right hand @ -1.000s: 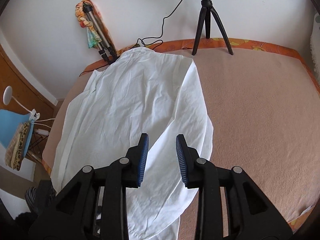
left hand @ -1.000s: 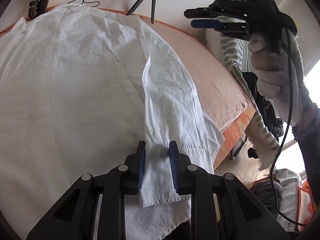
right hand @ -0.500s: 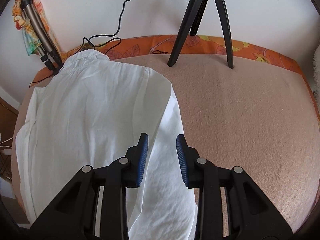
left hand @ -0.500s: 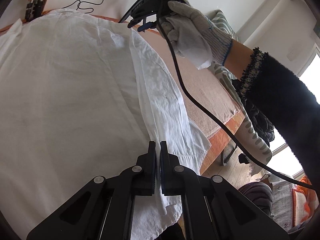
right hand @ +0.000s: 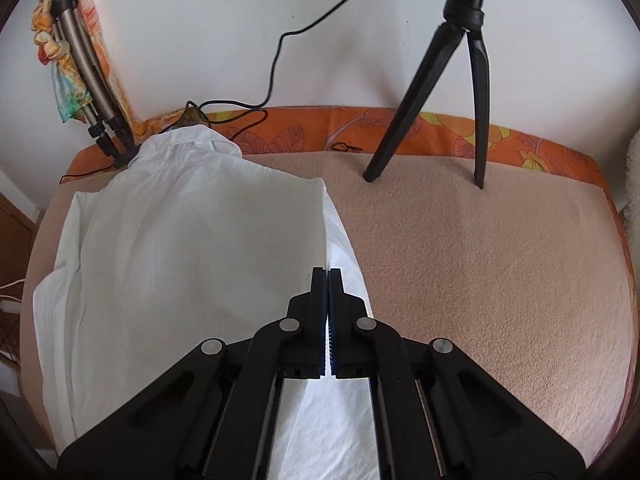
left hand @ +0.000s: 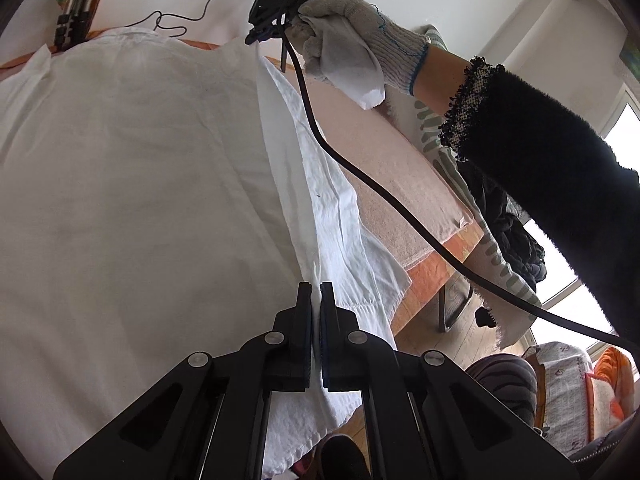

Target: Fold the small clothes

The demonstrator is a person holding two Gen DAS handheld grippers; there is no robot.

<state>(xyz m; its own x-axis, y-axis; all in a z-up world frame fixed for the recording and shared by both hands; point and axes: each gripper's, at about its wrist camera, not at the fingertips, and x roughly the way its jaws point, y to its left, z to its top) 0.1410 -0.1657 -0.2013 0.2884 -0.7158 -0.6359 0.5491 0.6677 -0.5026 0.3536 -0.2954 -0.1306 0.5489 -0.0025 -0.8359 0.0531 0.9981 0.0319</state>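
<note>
A white shirt lies spread flat on the bed's peach blanket. My left gripper is shut on the shirt's lower right side, where the sleeve runs along the body; white cloth shows between its pads. Farther up the same side, a gloved hand holds my right gripper at the shirt's shoulder edge. In the right wrist view the right gripper has its jaws closing tight on the folded edge of the shirt, with cloth pinched between them.
A black tripod stands on the blanket near the wall. A folded tripod wrapped in a coloured scarf leans at the back left. The right gripper's black cable hangs across the bed. Dark and striped clothes hang off the bed's right edge.
The left gripper shut on the sleeve first. The right gripper moved from mid-air toward the wall to the shirt's shoulder edge and shut on it.
</note>
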